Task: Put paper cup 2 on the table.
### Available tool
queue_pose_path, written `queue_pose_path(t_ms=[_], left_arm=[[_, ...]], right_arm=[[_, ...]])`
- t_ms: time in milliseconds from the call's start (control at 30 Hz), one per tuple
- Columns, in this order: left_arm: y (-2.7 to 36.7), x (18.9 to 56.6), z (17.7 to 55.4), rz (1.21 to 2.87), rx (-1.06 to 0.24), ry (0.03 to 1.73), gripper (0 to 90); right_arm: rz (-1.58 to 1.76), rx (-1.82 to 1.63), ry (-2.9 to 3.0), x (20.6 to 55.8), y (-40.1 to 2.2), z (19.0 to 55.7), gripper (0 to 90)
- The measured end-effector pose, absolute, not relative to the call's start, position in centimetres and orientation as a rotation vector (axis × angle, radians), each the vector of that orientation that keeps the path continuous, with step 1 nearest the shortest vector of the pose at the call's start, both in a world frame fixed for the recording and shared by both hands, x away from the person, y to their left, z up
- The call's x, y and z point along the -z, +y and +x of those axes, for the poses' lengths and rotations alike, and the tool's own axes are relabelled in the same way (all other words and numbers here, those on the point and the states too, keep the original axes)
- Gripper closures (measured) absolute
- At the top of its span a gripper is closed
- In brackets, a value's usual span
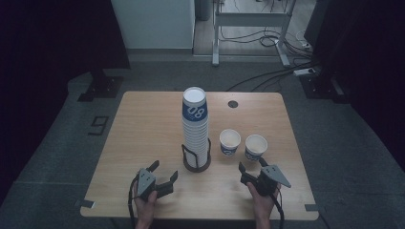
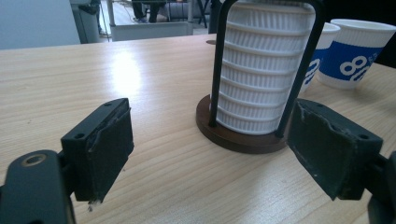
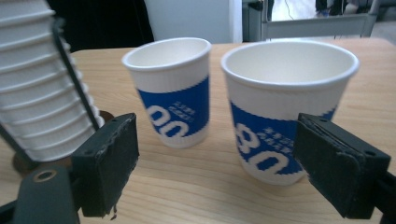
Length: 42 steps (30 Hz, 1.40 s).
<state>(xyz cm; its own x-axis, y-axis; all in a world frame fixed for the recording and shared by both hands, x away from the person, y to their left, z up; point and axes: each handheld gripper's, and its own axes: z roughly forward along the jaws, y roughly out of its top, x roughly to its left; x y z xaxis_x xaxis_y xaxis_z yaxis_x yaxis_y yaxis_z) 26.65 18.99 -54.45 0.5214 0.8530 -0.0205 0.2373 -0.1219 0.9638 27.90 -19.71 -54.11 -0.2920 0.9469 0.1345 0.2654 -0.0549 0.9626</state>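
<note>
- The left tool (image 1: 163, 172) rests low at the near left of the wooden surface (image 1: 143, 124), its jaws spread wide with nothing between them. In the left gripper view its pads (image 2: 109, 144) frame the foot of the cup stack, and it looks parked in readiness to steady the holder or pull a cup.
- The stack of cups (image 1: 195, 129) stands upright near the middle of the surface, nested rim-up inside a dark wire holder (image 1: 196, 160) on a round brown base. The uprights of the holder run up both sides of the ribbed stack, probably to stop the tall column from leaning or toppling as cups come off.
- The left loose cup (image 1: 229, 142) stands upright and empty, just right of the holder, with its blue band facing the person.
- The right loose cup (image 1: 255, 147) stands just beside it, apart from it by a narrow gap, also upright and empty. The two are set in a row, which suggests cups are being dealt out singly from the stack.
- The right tool (image 1: 251, 168) sits at the near right, just short of the right loose cup. Its jaws stand partly open and hold nothing; in the right gripper view that cup (image 3: 287, 109) is nearest, slightly right of centre between the pads, so it seems the one attended to.
</note>
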Motion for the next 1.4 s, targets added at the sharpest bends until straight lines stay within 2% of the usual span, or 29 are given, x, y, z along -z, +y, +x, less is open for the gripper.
queue_pose_path(t_ms=[333, 800, 1400], left_arm=[[18.8, 54.5, 26.5, 1.643, -0.702, 0.952, 14.1], [18.9, 54.5, 26.3, 1.637, -0.705, 0.940, 14.1], [19.2, 54.5, 26.2, 1.608, -0.696, 0.941, 14.1]], right_arm=[[1.223, -1.437, 1.644, 53.7, -16.7, 26.4, 14.3], [1.115, -1.482, 1.717, 54.4, -12.8, 26.5, 14.3], [1.086, -1.512, 1.697, 55.1, -11.9, 26.5, 13.3]])
